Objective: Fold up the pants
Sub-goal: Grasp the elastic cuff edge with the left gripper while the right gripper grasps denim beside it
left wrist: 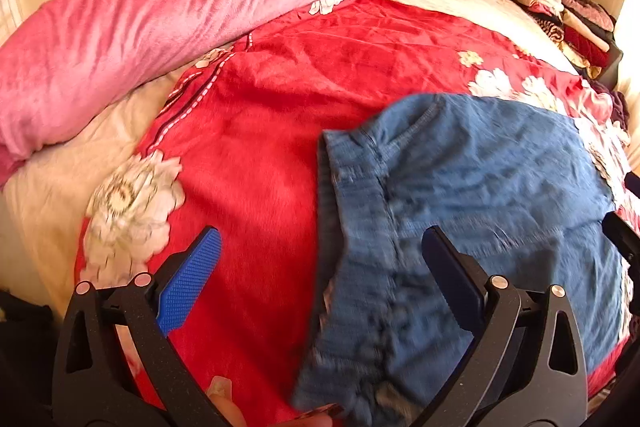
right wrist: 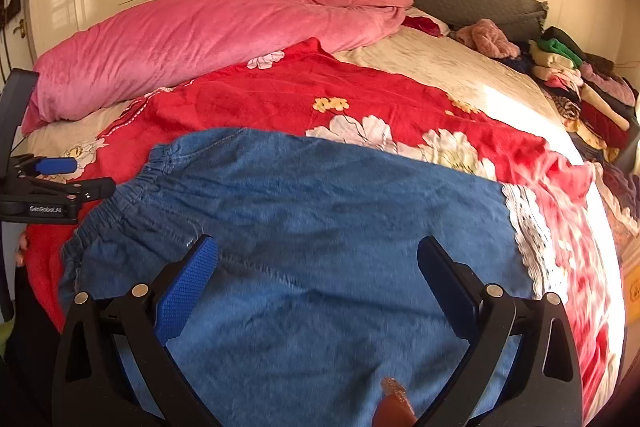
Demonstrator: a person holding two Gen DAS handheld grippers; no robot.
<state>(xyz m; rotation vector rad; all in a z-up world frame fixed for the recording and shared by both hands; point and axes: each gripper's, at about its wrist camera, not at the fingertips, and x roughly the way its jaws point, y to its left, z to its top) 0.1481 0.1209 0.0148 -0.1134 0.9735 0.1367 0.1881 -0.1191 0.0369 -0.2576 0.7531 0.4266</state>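
Pants (right wrist: 304, 227) flat on red blanket (right wrist: 248, 99)

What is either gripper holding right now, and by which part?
Nothing. The left gripper and right gripper are both open above the blue denim pants on the red floral blanket.

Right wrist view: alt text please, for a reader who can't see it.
Blue denim pants lie spread on a red floral blanket on a bed, under the open right gripper, which holds nothing. The left gripper shows at the left edge; a pink duvet and clothes pile lie behind.
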